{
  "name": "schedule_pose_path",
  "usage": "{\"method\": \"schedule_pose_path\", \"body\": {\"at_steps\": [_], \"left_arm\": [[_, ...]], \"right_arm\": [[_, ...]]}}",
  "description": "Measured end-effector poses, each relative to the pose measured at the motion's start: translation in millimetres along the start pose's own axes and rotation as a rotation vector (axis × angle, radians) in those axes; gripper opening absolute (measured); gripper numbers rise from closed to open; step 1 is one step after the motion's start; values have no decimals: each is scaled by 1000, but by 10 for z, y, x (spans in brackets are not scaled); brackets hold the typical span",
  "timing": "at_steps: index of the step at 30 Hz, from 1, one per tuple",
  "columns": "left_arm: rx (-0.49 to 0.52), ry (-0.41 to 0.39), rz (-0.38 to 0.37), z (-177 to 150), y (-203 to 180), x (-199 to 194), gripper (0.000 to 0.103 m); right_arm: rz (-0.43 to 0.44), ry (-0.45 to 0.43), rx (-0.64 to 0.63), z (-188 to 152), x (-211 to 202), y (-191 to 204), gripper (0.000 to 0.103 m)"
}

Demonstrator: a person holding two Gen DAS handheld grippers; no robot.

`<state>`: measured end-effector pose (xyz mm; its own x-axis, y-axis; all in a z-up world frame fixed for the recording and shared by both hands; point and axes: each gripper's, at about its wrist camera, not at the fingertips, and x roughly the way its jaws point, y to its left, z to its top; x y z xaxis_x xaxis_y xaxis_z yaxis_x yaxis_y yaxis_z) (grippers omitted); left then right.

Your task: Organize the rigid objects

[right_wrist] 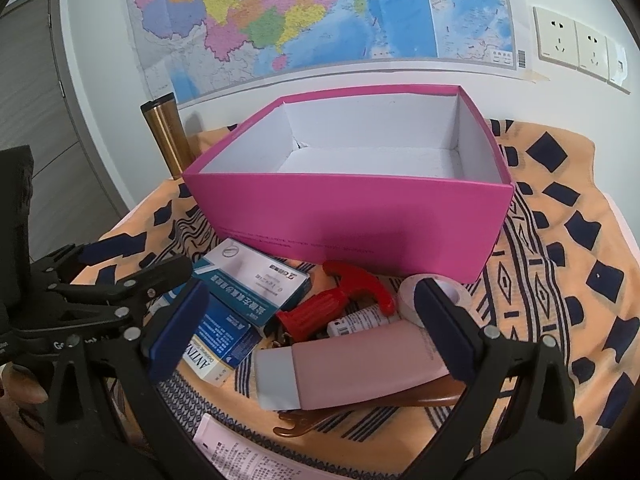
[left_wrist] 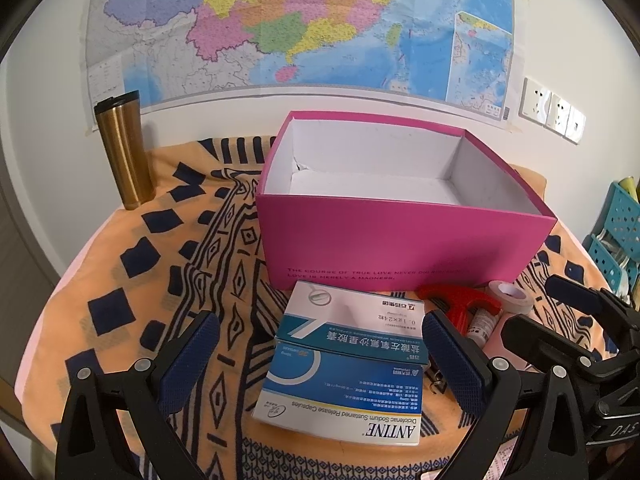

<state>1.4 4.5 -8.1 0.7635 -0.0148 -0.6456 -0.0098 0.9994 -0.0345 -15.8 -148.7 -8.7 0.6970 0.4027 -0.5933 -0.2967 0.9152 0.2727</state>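
Two medicine cartons lie stacked at a slant in front of my left hand-held gripper [left_wrist: 320, 360]: a teal-and-white carton [left_wrist: 352, 322] resting partly on the blue ANTINE capsule carton [left_wrist: 344, 396]. My left hand-held gripper hangs over them with its padded fingers wide apart, gripping nothing. My right hand-held gripper [right_wrist: 312, 332] is likewise spread, holding nothing, with a pale pink squeeze tube [right_wrist: 352, 364] lying between its fingers on the cloth.

Just behind the cartons stands the open pink cardboard box [left_wrist: 400, 240], white inside, nothing in it, small print along its front wall. Crowded against the box's near wall: a red ribbed plastic T-handle [right_wrist: 340, 300], a roll of white tape [right_wrist: 416, 296], and a small white bottle [right_wrist: 356, 322] lying on its side. A brown comb-like piece [right_wrist: 320, 420] pokes out from under the tube; a pink printed tube [right_wrist: 248, 452] lies nearer the lower edge.

All of it sits on a tabletop draped in an orange cloth [left_wrist: 160, 240] with dark navy diamond and stripe patterns. A gold metal tumbler [left_wrist: 122, 152] with a black lid stands upright at the far left corner. On the white wall behind hang a coloured map [left_wrist: 280, 20] and wall sockets [right_wrist: 576, 44]. A blue perforated basket [left_wrist: 616, 232] shows at far right.
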Motion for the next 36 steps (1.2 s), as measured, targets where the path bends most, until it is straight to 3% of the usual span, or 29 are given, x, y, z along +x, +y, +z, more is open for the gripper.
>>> {"method": "schedule_pose_path", "body": {"at_steps": [36], "left_arm": [[-3, 30, -3, 2, 22, 141, 103]], "right_arm": [[49, 51, 6, -5, 135, -1, 102]]}}
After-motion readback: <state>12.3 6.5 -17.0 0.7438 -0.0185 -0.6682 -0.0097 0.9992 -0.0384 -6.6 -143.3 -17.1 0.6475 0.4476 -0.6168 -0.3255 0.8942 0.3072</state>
